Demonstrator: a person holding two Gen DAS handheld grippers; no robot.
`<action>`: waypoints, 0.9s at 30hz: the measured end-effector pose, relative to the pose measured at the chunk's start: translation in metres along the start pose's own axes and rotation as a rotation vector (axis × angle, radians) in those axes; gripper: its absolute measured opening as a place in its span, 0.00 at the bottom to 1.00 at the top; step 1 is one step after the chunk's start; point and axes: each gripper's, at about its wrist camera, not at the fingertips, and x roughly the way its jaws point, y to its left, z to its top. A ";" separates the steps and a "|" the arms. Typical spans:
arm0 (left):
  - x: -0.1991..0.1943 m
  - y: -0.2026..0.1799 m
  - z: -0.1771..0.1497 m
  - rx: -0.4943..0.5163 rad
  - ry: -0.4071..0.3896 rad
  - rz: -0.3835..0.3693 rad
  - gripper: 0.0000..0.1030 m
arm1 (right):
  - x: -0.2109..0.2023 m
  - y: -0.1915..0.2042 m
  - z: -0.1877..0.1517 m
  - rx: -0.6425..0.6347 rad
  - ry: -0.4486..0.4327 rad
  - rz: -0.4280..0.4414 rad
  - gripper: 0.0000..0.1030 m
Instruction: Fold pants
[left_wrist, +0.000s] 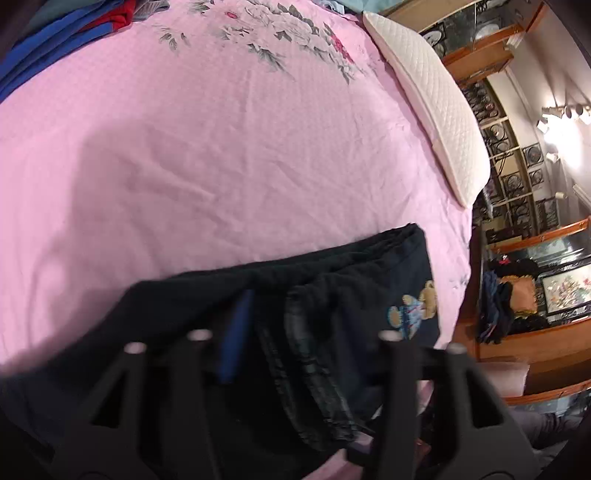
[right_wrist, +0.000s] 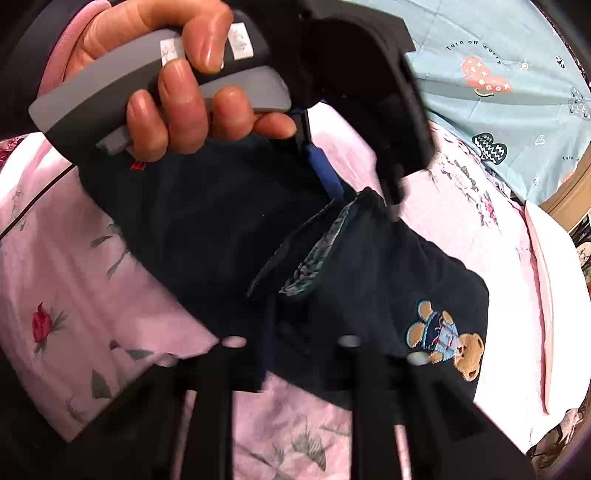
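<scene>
Now the dark navy cotton pants with a teddy bear patch (right_wrist: 369, 280) lie bunched on the pink floral bedsheet (left_wrist: 221, 147). Our left gripper (right_wrist: 332, 184) is clamped on their upper edge; our right gripper (right_wrist: 291, 343), jaws together, pinches the near edge.

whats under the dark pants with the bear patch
The dark pants lie on the pink floral bedsheet, which shows all around them. Whatever sits directly beneath the cloth is covered.

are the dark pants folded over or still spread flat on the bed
Partly folded, bunched. The dark pants lie doubled on the pink bedsheet, their grey waistband lining turned out beside the bear patch.
</scene>
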 end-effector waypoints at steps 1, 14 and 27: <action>-0.001 0.002 0.001 -0.002 0.004 -0.010 0.29 | -0.004 0.003 0.003 -0.015 -0.013 -0.013 0.08; -0.017 0.010 -0.006 0.042 0.009 0.005 0.23 | -0.017 0.032 0.001 -0.092 0.007 0.002 0.12; -0.012 0.010 -0.004 0.013 0.003 -0.017 0.27 | -0.031 0.005 0.010 0.022 -0.053 0.032 0.07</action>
